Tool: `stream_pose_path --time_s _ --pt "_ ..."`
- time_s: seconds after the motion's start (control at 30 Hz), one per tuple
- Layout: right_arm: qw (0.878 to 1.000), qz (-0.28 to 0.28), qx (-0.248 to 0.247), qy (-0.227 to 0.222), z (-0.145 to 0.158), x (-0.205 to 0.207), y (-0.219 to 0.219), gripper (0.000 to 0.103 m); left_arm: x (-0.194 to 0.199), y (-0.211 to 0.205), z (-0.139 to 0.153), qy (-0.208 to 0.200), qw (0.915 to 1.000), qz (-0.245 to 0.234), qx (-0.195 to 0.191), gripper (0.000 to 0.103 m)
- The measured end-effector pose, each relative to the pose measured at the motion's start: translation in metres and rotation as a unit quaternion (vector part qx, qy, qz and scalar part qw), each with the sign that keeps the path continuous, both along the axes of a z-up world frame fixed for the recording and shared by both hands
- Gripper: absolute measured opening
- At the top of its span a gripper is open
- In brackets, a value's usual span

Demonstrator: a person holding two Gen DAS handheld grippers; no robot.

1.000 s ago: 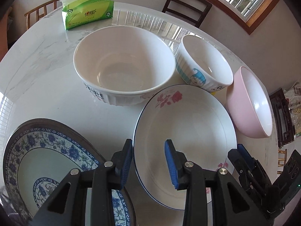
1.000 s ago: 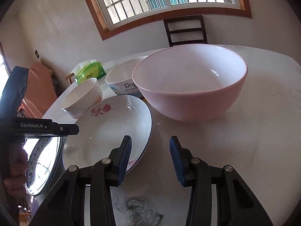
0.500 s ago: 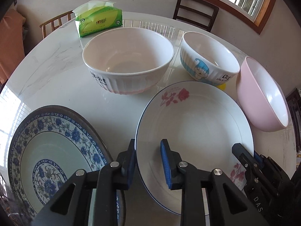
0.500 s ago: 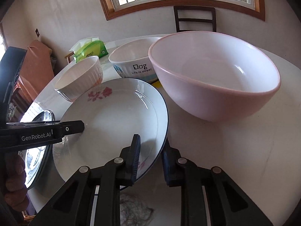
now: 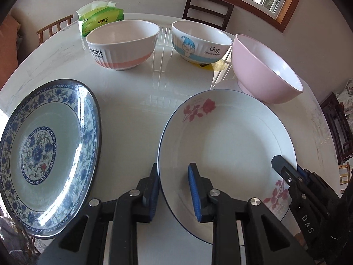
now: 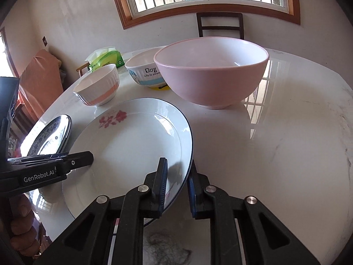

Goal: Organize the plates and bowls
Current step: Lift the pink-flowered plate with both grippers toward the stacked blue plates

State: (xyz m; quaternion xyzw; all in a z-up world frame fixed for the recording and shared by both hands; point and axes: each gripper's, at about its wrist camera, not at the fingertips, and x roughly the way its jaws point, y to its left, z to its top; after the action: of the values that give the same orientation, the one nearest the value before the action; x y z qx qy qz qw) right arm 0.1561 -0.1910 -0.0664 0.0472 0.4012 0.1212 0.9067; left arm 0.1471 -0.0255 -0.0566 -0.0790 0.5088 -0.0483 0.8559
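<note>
- Both sets of jaws just closed in on the rose plate: left gripper straddles its near-left rim, right gripper is clamped on the opposite rim.
- Plate sits on the worktop beside the blue-patterned plate, so stacking looks next.
- Bowls wait behind.

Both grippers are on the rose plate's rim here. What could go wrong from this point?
1. Both grips bite only the thin near rim of the rose plate, so it may slip or tilt when lifted.
2. The left gripper and right gripper sit at different rim spots; uneven pulling could twist the plate.
3. The pink bowl stands close behind the plate's far edge and could be knocked.
</note>
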Motion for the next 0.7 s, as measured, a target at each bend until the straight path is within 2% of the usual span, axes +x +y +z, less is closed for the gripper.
stream_pose_path --time_s 0.27,0.4,0.7 --pt "1.0 -0.008 -0.004 -0.015 0.003 -0.029 -0.01 0.015 -0.021 -0.005 0.001 -0.01 0.9999 -0.007 0.008 0.025" --pt "1.0 -0.009 0.002 -0.019 0.004 -0.038 -0.013 0.015 -0.033 -0.01 0.009 -0.028 0.9993 -0.01 0.024 0.024" --pt "0.999 -0.008 0.021 -0.033 0.011 -0.054 -0.016 0.015 -0.053 -0.007 0.025 -0.05 0.9982 -0.007 0.033 0.024"
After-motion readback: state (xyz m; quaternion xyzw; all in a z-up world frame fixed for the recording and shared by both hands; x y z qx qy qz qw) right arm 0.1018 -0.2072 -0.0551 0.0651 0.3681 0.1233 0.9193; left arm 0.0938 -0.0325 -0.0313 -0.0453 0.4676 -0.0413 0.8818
